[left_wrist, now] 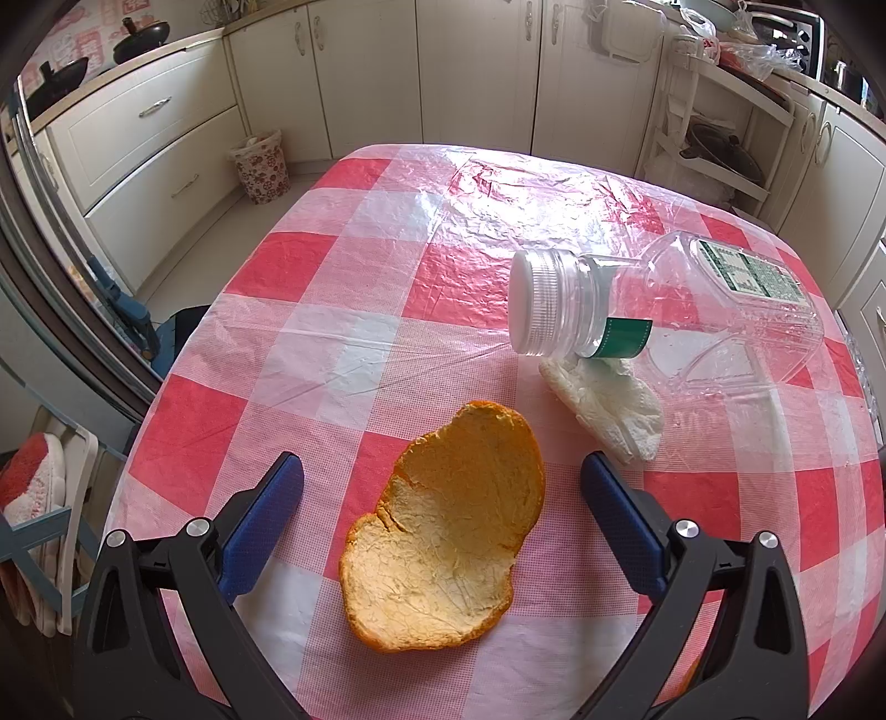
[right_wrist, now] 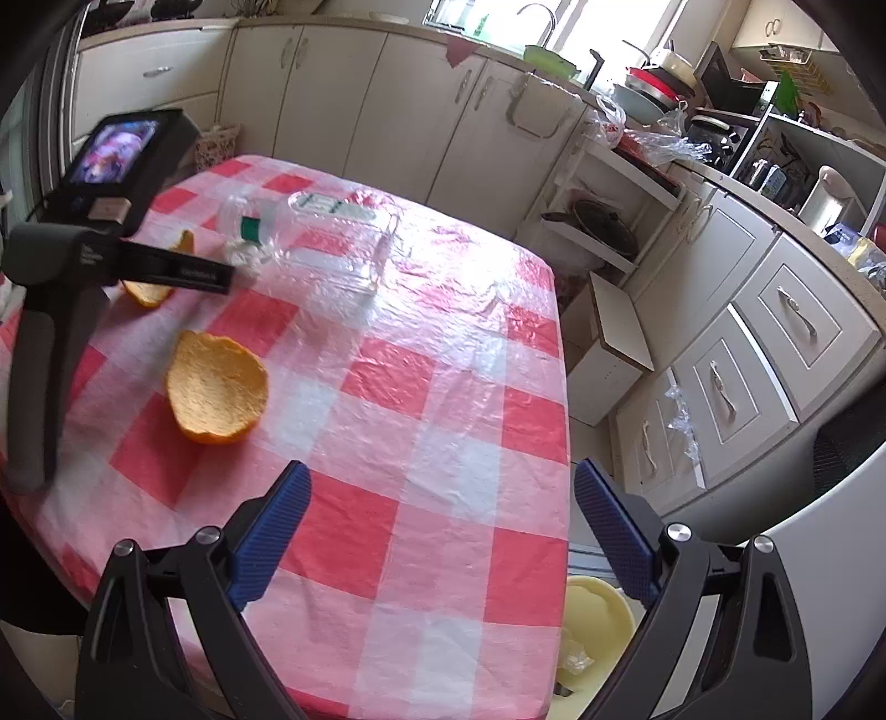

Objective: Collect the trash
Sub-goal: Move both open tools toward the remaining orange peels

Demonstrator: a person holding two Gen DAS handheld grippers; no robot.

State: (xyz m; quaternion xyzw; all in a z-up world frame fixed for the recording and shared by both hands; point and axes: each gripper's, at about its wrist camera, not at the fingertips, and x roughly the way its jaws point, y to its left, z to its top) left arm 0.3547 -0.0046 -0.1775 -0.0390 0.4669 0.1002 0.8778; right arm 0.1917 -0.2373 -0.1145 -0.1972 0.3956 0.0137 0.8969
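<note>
Cream cabinets (left_wrist: 382, 72) are lining the walls ahead of the tool, and daylight is pouring through a window (right_wrist: 554, 16) above the sink. A checked cloth is covering the desk (right_wrist: 443, 387). A patterned bin (left_wrist: 260, 166) is standing on the pale floor (left_wrist: 221, 232), and an open shelf (right_wrist: 609, 221) is holding pots.

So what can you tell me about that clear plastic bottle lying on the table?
The plastic bottle is clear, looks empty and lies on its side on the checked tablecloth. It has a white ribbed screw cap, closed, a green band at the neck and a printed green and white label on the body. Its neck rests on a crumpled white tissue.
</note>
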